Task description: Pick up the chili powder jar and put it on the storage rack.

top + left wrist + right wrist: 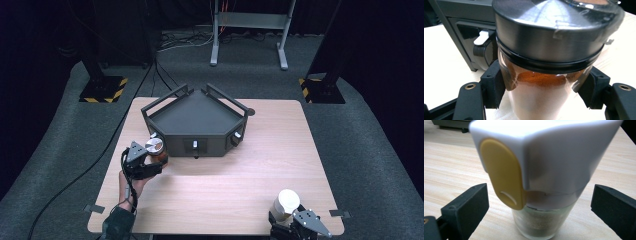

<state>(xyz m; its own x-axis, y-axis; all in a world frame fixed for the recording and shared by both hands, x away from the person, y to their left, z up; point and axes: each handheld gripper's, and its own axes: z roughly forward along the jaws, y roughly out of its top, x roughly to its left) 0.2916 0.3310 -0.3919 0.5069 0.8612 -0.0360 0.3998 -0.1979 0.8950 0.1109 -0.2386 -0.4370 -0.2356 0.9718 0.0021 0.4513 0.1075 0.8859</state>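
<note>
left claw (152, 162) grips spice jar (544, 75) just beside rack (197, 122).

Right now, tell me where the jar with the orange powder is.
In the high view the jar with the orange powder sits left of centre on the table, clamped in the left gripper, just beside the dark rack's front-left corner.

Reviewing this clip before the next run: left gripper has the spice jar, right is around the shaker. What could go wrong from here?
1. The left gripper clamps the spice jar on smooth glass below its heavy metal lid; it could slip or tilt.
2. The jar sits close to the dark rack; a swing may hit its corner.
3. The right gripper stands open around the white-capped shaker, pads apart from it, near the table front edge; an off-centre close could topple it.
</note>
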